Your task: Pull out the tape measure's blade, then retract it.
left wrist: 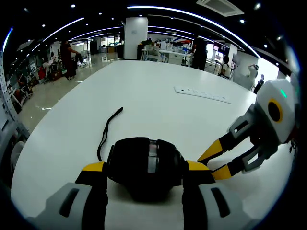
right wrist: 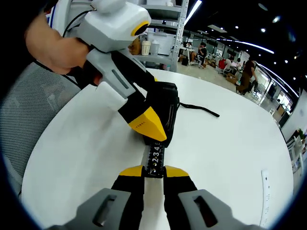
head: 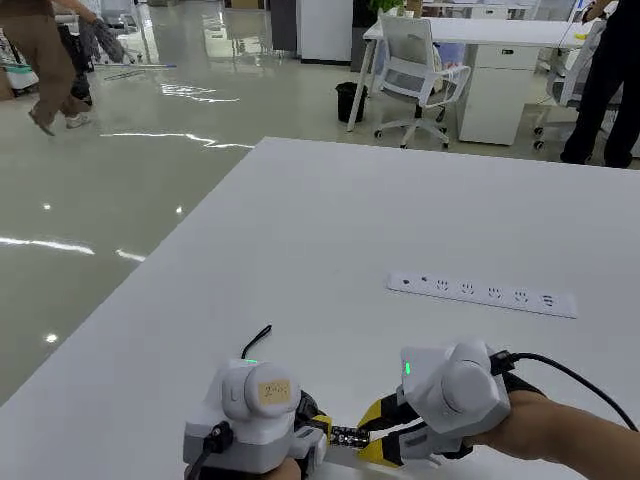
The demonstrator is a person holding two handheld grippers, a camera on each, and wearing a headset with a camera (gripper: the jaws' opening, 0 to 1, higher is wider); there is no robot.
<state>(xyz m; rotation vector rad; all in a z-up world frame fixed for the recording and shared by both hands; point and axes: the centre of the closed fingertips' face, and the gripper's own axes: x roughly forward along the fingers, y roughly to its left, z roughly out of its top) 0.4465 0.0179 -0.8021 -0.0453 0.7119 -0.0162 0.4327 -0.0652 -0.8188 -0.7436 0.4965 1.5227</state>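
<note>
an open-plan office: white desks (head: 480, 32) and a mesh swivel chair (head: 415, 70) across a glossy floor (head: 100, 200), a person (head: 50, 60) mid-stride, a power strip (head: 482, 294) on the white worktable (head: 330, 220), strip lights (left wrist: 192, 17) overhead, perhaps storage shelving (right wrist: 163, 40) behind.

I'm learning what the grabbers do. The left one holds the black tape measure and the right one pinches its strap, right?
Not quite. The right gripper pinches the numbered blade, not the strap, as the right gripper view shows. The left gripper does hold the black tape measure.
</note>
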